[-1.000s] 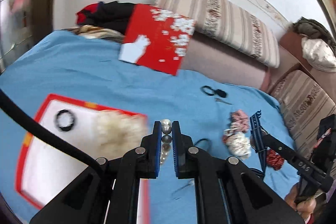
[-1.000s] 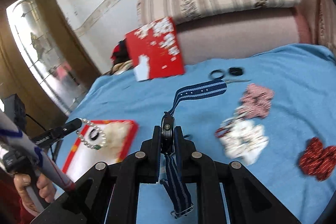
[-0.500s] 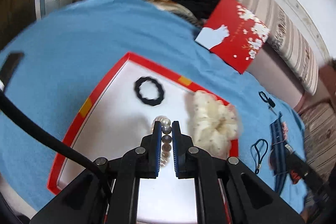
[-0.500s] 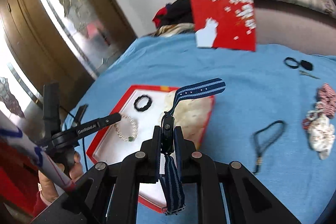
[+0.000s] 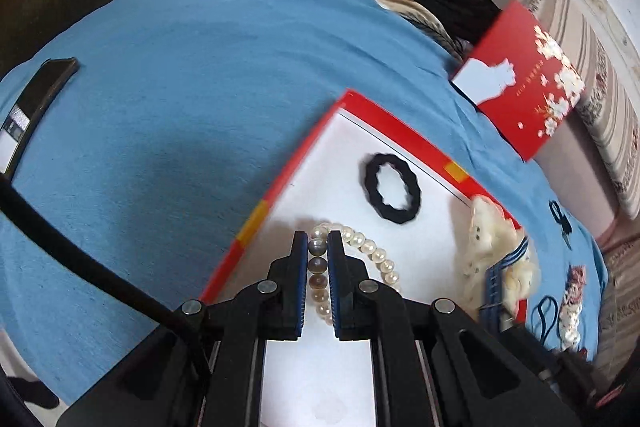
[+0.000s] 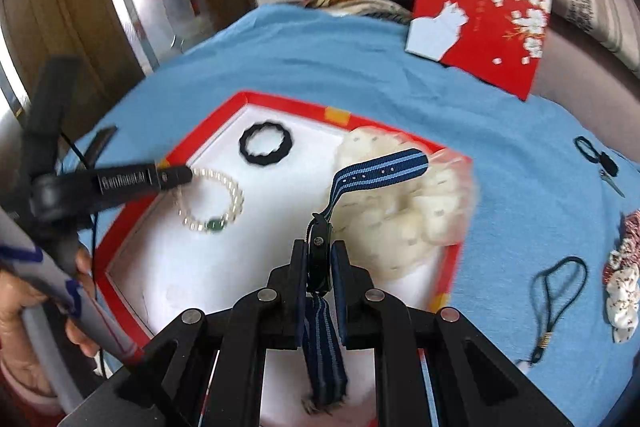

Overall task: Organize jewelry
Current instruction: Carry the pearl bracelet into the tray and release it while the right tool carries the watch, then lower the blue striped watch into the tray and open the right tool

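A red-rimmed white tray (image 5: 288, 171) (image 6: 208, 123) lies on the blue cloth. It holds a black hair tie (image 5: 393, 194) (image 6: 266, 143) and a cream scrunchie (image 5: 494, 247) (image 6: 404, 203). My left gripper (image 5: 318, 241) (image 6: 176, 177) is shut on a pearl bracelet (image 5: 360, 247) (image 6: 212, 199), which hangs low over the tray's white floor; I cannot tell if it touches. My right gripper (image 6: 319, 247) is shut on a watch with a blue striped strap (image 6: 380, 171), held above the tray beside the scrunchie.
A red gift box (image 5: 524, 83) (image 6: 480, 15) leans on the sofa behind the tray. A phone (image 5: 32, 107) lies at the cloth's left edge. A dark cord loop (image 6: 556, 291), scrunchies (image 6: 624, 283) and black ties (image 6: 596, 155) lie to the right.
Both grippers have moved left and down over the tray. The pearl bracelet now hangs low over the tray floor, and the watch has come over the tray beside the scrunchie.
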